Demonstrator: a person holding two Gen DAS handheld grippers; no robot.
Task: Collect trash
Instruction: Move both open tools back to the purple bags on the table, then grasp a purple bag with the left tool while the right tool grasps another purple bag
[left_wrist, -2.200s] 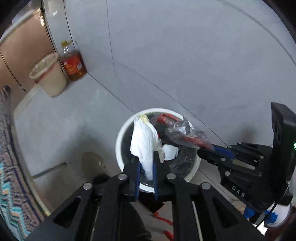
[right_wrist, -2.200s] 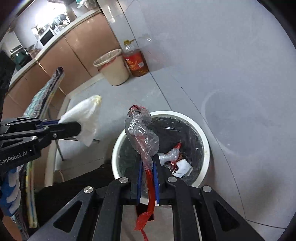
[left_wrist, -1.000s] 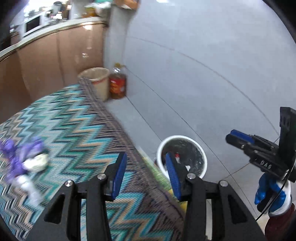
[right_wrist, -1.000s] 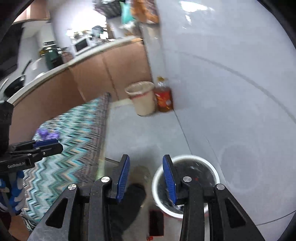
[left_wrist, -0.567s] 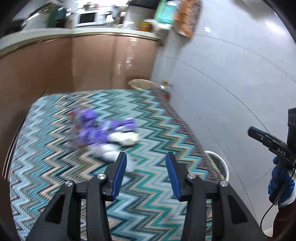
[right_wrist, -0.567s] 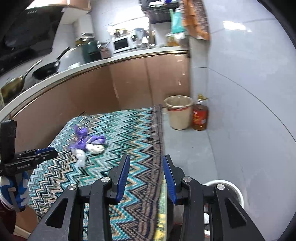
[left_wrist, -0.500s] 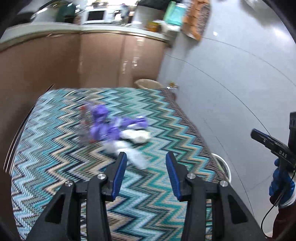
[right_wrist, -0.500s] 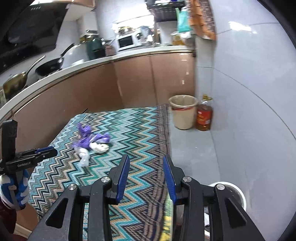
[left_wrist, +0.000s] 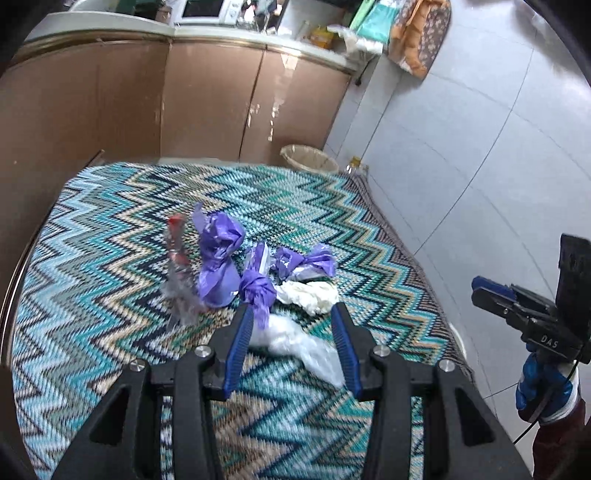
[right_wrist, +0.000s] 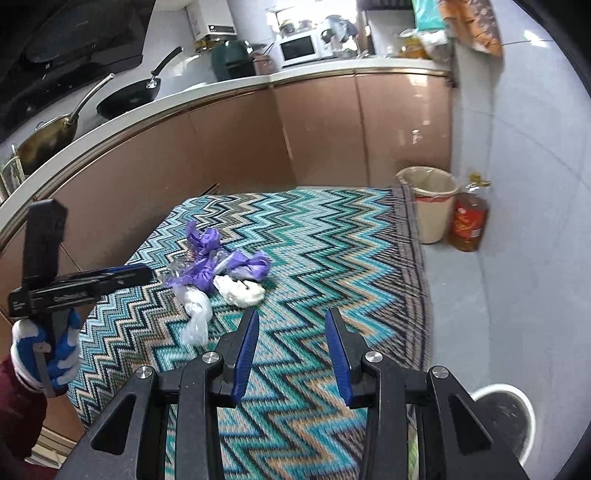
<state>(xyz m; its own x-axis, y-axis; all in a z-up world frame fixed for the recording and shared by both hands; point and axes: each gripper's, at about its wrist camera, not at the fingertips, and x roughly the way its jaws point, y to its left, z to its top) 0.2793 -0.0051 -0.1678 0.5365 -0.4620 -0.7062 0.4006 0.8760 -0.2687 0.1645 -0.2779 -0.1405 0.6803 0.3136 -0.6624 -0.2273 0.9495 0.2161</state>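
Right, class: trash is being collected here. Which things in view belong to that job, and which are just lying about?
Part of the job:
- purple bags
- white wad
- clear bag
- clear wrapper
- white bin
- left gripper, open
- right gripper, open

Just lying about:
- beige bin
- oil bottle
- microwave
- frying pan

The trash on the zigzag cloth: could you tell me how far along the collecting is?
Done: some trash already lies in the white bin. In hand: nothing; left gripper and right gripper have open, empty jaws. Left: purple bags, a white wad and clear bags on the cloth.
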